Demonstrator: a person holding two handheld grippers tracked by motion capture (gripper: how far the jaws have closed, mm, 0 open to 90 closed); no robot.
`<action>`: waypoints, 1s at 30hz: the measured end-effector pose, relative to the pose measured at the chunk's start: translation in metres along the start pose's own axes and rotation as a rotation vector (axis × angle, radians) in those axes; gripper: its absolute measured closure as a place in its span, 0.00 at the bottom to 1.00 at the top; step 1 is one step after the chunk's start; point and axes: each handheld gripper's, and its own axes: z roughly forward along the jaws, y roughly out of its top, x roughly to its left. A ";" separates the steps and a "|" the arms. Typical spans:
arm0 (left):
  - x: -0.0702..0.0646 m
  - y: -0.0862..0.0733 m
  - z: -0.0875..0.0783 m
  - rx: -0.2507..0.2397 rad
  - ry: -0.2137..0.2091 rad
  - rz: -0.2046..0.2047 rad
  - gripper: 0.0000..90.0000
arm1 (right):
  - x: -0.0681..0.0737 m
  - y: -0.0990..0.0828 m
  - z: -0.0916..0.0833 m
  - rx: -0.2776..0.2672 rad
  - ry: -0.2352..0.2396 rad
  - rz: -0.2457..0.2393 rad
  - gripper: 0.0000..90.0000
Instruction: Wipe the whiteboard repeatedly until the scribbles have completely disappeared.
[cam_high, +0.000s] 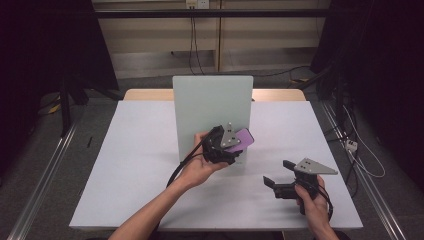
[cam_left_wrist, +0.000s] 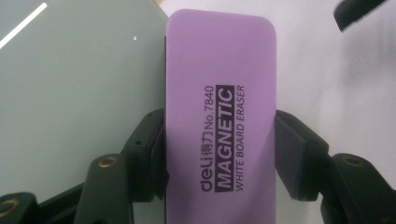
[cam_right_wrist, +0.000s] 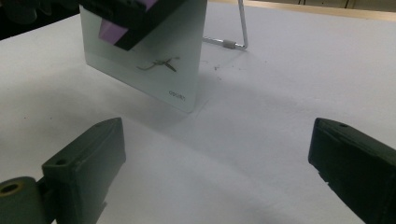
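Note:
A purple whiteboard eraser (cam_high: 244, 136) (cam_left_wrist: 219, 116) printed "MAGNETIC WHITE BOARD ERASER" is clamped across its width between the jaws of my left gripper (cam_high: 239, 141) (cam_left_wrist: 219, 154). It is held at the lower right part of an upright pale green glass board (cam_high: 210, 105) (cam_left_wrist: 79, 84) (cam_right_wrist: 154, 65) in the middle of the table. The eraser (cam_right_wrist: 112, 31) sits high against the board face, above a dark scribble (cam_right_wrist: 161, 64). Whether the eraser touches the glass I cannot tell. My right gripper (cam_high: 276, 171) (cam_right_wrist: 219, 158) stands open over the table at the front right, nothing between its jaws.
The white tabletop (cam_high: 140, 165) has free room left and right of the board. A wire stand leg (cam_right_wrist: 240, 28) props the board from behind. Cables trail from both grippers toward the front edge. Dark floor and rails border the table.

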 end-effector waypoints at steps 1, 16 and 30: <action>-0.003 -0.002 0.002 0.012 -0.006 0.014 0.46 | 0.000 0.000 0.000 0.000 0.000 0.000 0.04; -0.038 -0.014 0.045 0.049 -0.130 0.133 0.46 | 0.000 0.000 -0.001 0.000 0.001 -0.001 0.04; 0.011 0.001 -0.005 -0.080 -0.021 0.057 0.46 | 0.000 0.000 0.001 0.001 0.002 -0.002 0.04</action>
